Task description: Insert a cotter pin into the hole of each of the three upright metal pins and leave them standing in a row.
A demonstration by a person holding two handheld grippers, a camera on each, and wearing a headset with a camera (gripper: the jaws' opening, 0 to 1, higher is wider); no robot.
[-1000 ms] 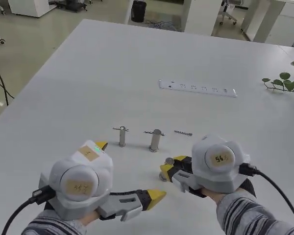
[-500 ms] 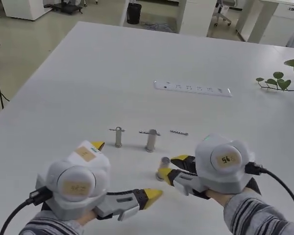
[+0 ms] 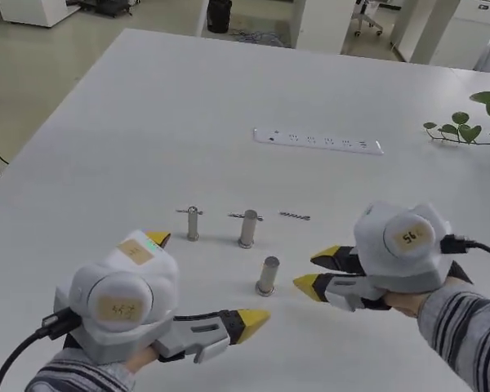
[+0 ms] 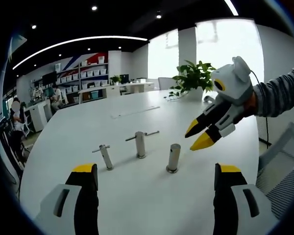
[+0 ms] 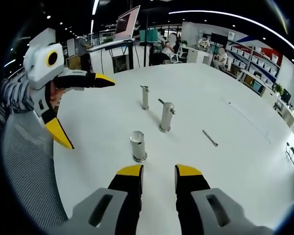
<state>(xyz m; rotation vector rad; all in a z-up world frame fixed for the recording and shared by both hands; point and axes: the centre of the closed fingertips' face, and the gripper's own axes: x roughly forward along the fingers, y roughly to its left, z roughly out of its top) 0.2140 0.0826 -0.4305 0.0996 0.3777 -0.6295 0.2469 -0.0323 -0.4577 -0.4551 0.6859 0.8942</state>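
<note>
Looking down, the head view lays out the table [image 3: 131,122] with two pins standing side by side, the left pin [image 3: 193,222] and the middle pin [image 3: 247,229], each with a cotter pin across its top. The bare pin [image 3: 267,275] stands upright nearer the person and a little to the right, out of line with the other two. A loose cotter pin [image 3: 295,216] lies flat just beyond and to the right of the middle pin, with a power strip [image 3: 318,140] well behind it and a plant [image 3: 474,122] at the far right edge. From the left gripper view the three pins are seen side-on, which shows the cotter pins running crosswise through two of them and nothing in the top of the third. The right gripper view looks along the line instead, with the bare pin closest, straight ahead of its jaws, and people at desks in the room behind. The left gripper [image 3: 208,278] is held low at the near left in a striped sleeve. It points forward and to the right, its jaws spread wide with nothing between them. The right gripper [image 3: 314,271] is held at the right and points left at the bare pin. Its jaws stand a narrow gap apart and grip nothing, and their yellow tips are near the pin but not touching it.
</note>
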